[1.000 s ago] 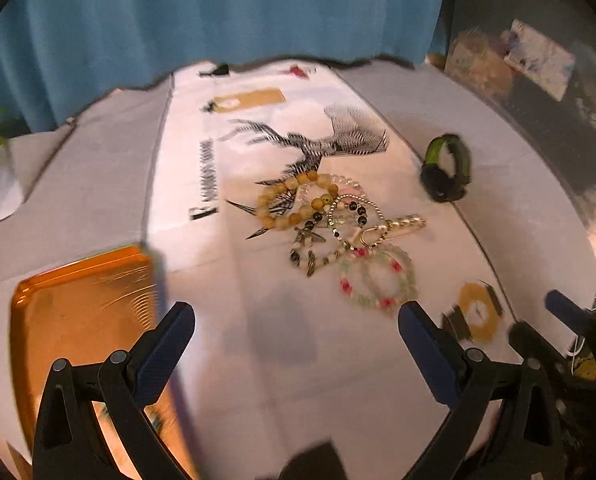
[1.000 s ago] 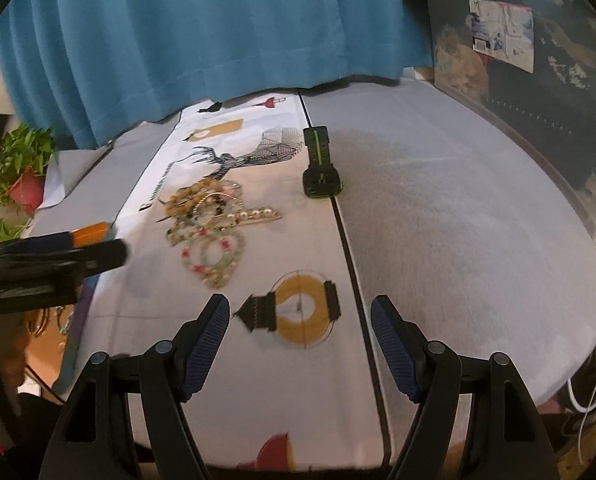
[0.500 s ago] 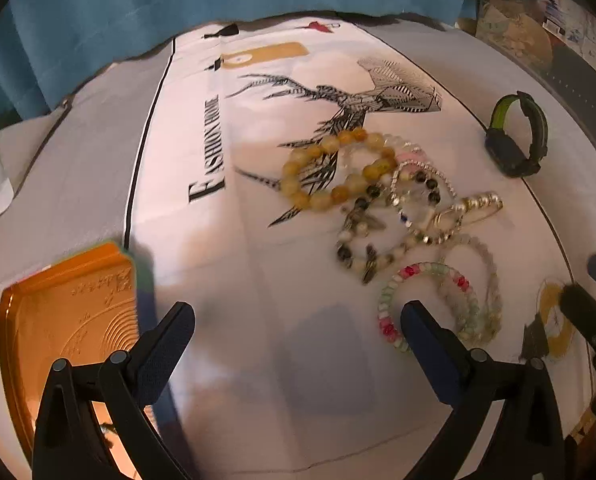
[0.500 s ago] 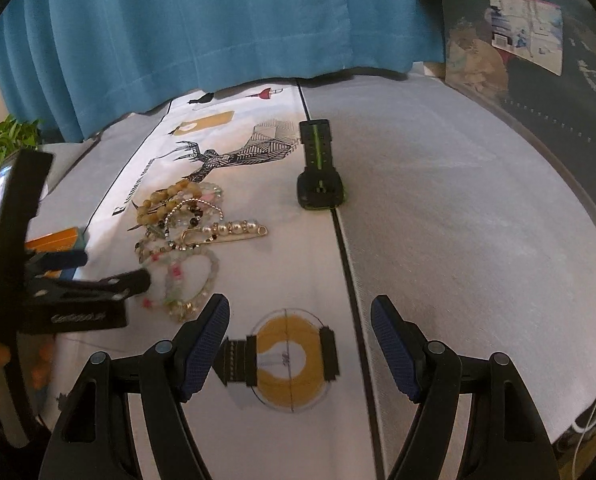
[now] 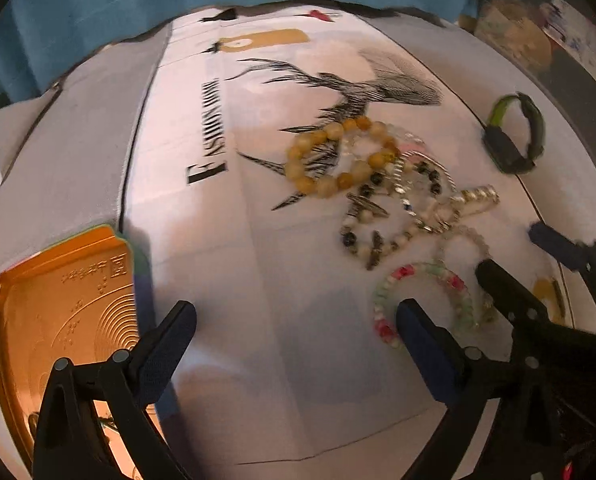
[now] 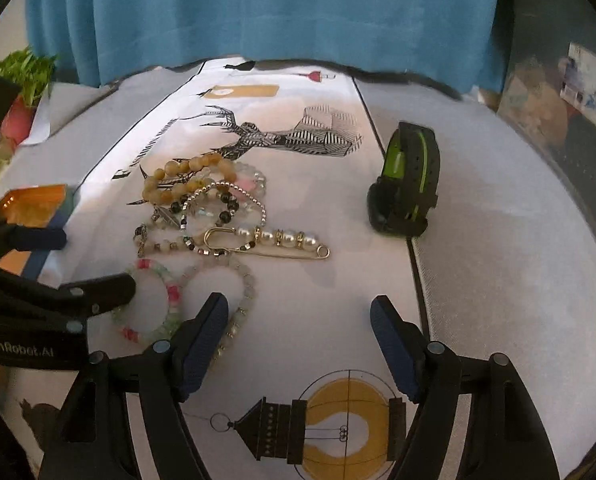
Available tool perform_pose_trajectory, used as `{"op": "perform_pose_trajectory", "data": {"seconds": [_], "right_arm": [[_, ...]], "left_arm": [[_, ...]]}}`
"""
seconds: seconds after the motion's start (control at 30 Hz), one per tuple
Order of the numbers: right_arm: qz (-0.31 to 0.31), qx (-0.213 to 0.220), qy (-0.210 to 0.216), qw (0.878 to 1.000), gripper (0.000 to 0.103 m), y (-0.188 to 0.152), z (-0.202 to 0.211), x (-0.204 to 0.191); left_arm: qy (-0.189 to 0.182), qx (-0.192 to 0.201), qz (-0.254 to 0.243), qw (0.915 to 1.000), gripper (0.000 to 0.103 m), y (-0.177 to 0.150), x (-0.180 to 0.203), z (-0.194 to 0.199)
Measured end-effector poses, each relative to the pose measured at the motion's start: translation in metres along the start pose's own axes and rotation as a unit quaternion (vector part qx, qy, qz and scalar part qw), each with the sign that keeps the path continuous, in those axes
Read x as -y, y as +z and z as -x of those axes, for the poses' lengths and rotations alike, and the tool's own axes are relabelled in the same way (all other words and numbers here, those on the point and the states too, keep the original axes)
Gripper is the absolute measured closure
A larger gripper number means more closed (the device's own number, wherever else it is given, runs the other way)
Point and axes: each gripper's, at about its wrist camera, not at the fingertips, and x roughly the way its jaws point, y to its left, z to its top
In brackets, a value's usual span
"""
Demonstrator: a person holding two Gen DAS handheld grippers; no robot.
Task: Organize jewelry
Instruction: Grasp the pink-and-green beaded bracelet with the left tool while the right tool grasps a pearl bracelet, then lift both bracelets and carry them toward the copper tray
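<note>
Left gripper (image 5: 294, 320) jaws wide apart, holding nothing, hovering just above the cloth at the near edge of the jewelry pile (image 6: 214, 224). Its right finger (image 5: 421, 332) sits at or just over the rim of the pink-green bead bracelet (image 5: 381, 292); contact can't be confirmed. Right gripper (image 6: 299, 328) also spread open and empty, low over the cloth on the pile's near-right side, its left finger (image 6: 202, 344) just beside or over the pale bead bracelet (image 6: 246, 280).

Step in hand, as I judge it: left gripper going for the pink-green bracelet, the pile's nearest piece. To do it well: straddle 1 section of the bead ring, not the whole loop, close on the beads rather than the elastic, and lift straight up slowly. It lies touching the pale bracelet, so watch for dragging that one along. Right gripper is close enough to pin the neighbour if it snags. Keep the 2 tools from colliding; they're crowded at the same corner of the pile.

Gold tray (image 5: 58, 320) lies well left of the pile, likely the drop spot; what's in it can't be made out.

Counts:
- 2 grippers
- 1 gold tray
- 1 amber bead bracelet (image 6: 186, 180), far side of pile
- 1 pink-green bracelet, 1 pale bracelet, near side
- 1 pearl pin brooch (image 6: 274, 240), right side of pile
- 1 black-green wristband (image 6: 405, 184), well right of pile, on its edge
- at least 3 more thin bracelets tangled mid-pile; exact number unclear
</note>
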Motion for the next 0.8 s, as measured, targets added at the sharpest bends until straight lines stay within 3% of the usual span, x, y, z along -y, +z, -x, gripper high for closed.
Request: {"op": "perform_pose_trajectory", "data": {"seconds": [0.07,0.1,0.13,0.23,0.27,0.57,0.8], "right_arm": [[0.022,0.009,0.018,1.0,0.054,-0.001,0.005,-0.004],[0.042,0.009,0.026,0.999,0.095,-0.002,0.008,-0.008],[0.055,0.01,0.02,0.998,0.097,-0.004,0.008,-0.012],[0.034,0.004,0.035,0.999,0.097,-0.007,0.012,-0.007],[0.017,0.005,0.038,0.999,0.097,-0.008,0.016,-0.002],[-0.01,0.055,0.006,0.998,0.097,-0.008,0.088,0.01],[0.002,0.094,0.005,0.996,0.097,-0.021,0.157,-0.012]], "left_arm": [[-0.012,0.009,-0.025,0.9996,0.029,-0.002,0.008,0.005],[-0.023,0.014,-0.047,0.9985,0.053,-0.002,0.015,0.01],[-0.036,0.016,-0.064,0.9972,0.095,-0.002,0.022,0.013],[-0.096,0.004,-0.054,0.9939,0.099,-0.004,0.026,0.019],[-0.099,0.008,-0.055,0.9936,0.099,-0.004,0.028,0.022],[-0.104,0.065,-0.042,0.9915,0.099,-0.015,0.019,0.086],[-0.088,0.115,-0.041,0.9887,0.101,-0.054,0.004,0.157]]}}
